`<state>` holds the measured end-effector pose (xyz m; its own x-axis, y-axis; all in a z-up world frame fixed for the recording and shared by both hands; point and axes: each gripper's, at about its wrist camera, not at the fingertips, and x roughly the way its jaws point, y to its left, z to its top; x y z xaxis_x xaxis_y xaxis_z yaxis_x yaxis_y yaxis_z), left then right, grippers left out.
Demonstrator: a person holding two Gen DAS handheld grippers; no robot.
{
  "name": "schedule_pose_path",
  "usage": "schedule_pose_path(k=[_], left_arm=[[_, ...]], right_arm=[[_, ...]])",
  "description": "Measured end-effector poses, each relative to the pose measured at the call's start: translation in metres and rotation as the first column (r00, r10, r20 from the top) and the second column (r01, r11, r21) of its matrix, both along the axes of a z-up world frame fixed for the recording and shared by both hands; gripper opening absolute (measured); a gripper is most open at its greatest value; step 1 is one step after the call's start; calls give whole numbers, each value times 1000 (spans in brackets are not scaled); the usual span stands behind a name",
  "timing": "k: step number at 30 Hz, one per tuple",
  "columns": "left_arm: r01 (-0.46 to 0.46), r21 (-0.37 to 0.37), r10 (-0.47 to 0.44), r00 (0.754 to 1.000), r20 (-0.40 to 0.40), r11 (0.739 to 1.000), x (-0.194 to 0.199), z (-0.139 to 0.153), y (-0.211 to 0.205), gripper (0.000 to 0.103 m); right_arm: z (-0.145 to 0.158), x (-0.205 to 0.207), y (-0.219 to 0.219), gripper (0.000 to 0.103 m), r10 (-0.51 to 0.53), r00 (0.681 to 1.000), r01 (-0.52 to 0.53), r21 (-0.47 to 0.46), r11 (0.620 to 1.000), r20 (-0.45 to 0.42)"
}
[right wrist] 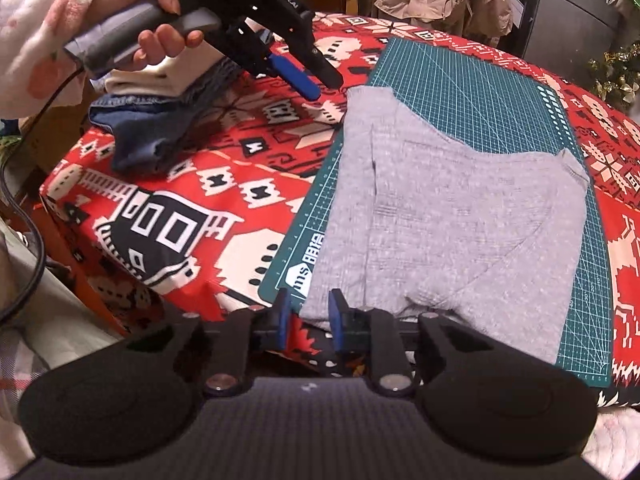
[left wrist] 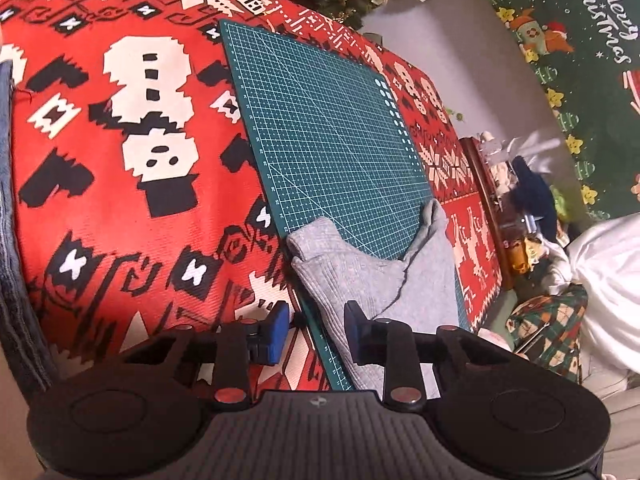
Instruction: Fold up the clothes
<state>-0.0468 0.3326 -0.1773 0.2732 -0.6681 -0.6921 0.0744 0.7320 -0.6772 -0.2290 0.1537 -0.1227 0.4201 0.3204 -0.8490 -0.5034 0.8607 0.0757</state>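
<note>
Right hand-held gripper (right wrist: 309,322): parted, at grey garment (right wrist: 448,216) corner | left hand-held gripper (left wrist: 316,332): parted, seemingly above it

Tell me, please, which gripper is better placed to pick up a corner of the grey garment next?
Probably the right gripper: its open jaws straddle the near corner of the grey garment. The left gripper hovers beside the far corner, over the tablecloth.

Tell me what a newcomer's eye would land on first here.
First the loud red patterned tablecloth, then the grey garment spread flat on the green cutting mat. The left gripper hovers open near the garment's far corner, the right gripper open at its near corner.
</note>
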Motion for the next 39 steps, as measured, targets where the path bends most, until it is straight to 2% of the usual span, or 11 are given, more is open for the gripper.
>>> schedule_pose_path(k=[10,12,15,18,25,31,34,35,36,37,39], left_arm=[[-39,-60,39,999,-2,997,11,-15,-3,29],[-36,-47,36,999,-6,998,12,-18,-6,27],[-43,-19,43,999,-1,999,12,-21,-11,8],[-70,5,70,997,31,998,9,-19,-12,3],[-116,45,109,986,130,992,0,-5,-16,2],[-132,88,122,986,116,987,-1,-13,-18,2],[-135,128,115,982,150,983,-6,-6,-21,9],[-139,138,115,979,166,981,-8,-2,-21,18],[-143,148,115,977,181,979,-11,1,-22,33],[-146,152,115,974,195,978,-14,5,-22,39],[-153,140,121,970,212,978,-21,12,-21,42]], right_arm=[[-5,8,-3,15,-39,999,39,14,999,-33],[-5,9,-3,14,-43,998,44,16,999,-37],[-5,9,-4,13,-48,998,49,19,999,-43],[-5,11,-6,13,-59,997,61,30,998,-57],[-4,9,-3,5,-58,996,59,17,998,-65],[-4,7,-5,5,-62,995,65,27,998,-74],[-2,6,-6,14,-56,996,58,40,998,-67],[-1,5,-7,19,-54,997,56,45,997,-64],[1,5,-8,25,-57,997,60,52,997,-60],[3,5,-10,25,-64,996,68,61,996,-56],[8,6,-14,27,-81,995,86,85,993,-52]])
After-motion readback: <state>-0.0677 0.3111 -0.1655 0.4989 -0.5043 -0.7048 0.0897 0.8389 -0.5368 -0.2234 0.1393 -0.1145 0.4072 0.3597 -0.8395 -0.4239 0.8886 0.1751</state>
